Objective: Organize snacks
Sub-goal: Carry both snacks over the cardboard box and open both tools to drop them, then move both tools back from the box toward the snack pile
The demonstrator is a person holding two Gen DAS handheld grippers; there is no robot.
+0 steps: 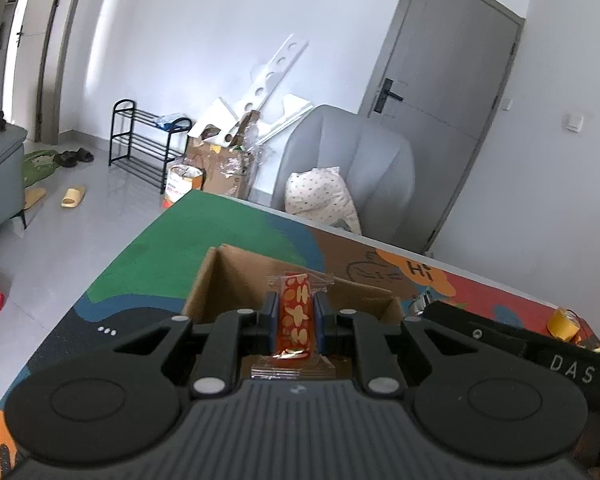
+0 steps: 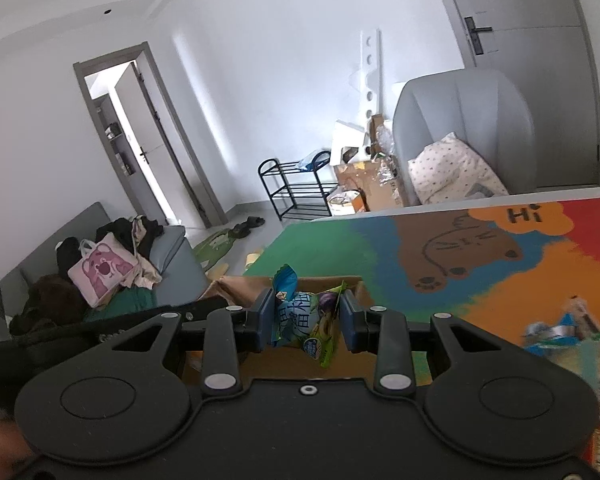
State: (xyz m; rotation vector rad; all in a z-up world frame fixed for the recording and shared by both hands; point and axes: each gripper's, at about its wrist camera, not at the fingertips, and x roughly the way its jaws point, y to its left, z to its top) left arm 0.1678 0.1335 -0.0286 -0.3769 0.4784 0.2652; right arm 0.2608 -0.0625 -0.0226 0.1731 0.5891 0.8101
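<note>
In the left wrist view, a narrow red snack packet with pale nut prints and clear crimped ends [image 1: 296, 314] is seen clamped upright in the left tool [image 1: 296, 320] above an open brown cardboard box [image 1: 216, 280] on the bench, while in the right wrist view a crinkled blue-and-green snack bag [image 2: 306, 320] is gripped by the right tool [image 2: 305, 320] over the same box [image 2: 240, 286].
</note>
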